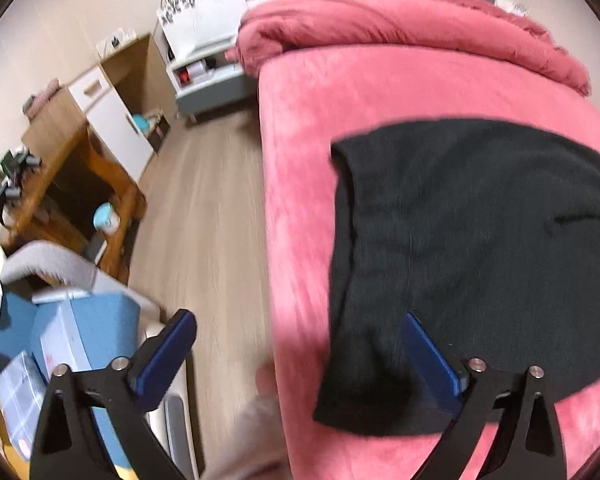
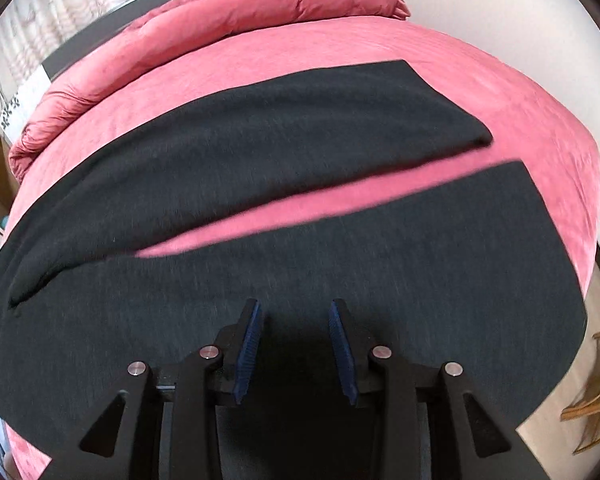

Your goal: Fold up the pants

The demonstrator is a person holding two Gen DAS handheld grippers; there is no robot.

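The pants (image 2: 284, 216) are dark charcoal, nearly black, with a soft, slightly fuzzy knit look. They lie spread flat on the bed (image 2: 460, 80), which is covered in pink plush fabric. In the right wrist view the two legs run side by side toward the right, parted by a narrow wedge of pink that widens toward the cuffs; the far leg ends in a squared cuff with a slightly curled corner, and the near leg ends in a straight edge. In the left wrist view the waist end (image 1: 420, 240) lies near the bed's left edge, with a long crease running down its left side.

The left hand-held gripper (image 1: 296, 356) is wide apart, holding nothing, one finger over the floor (image 1: 204, 200) and the other over the waist end. The right hand-held gripper (image 2: 296, 344) is also apart, above the near leg, empty.

A rumpled pink duvet (image 2: 240, 16) is bunched at the head of the bed.
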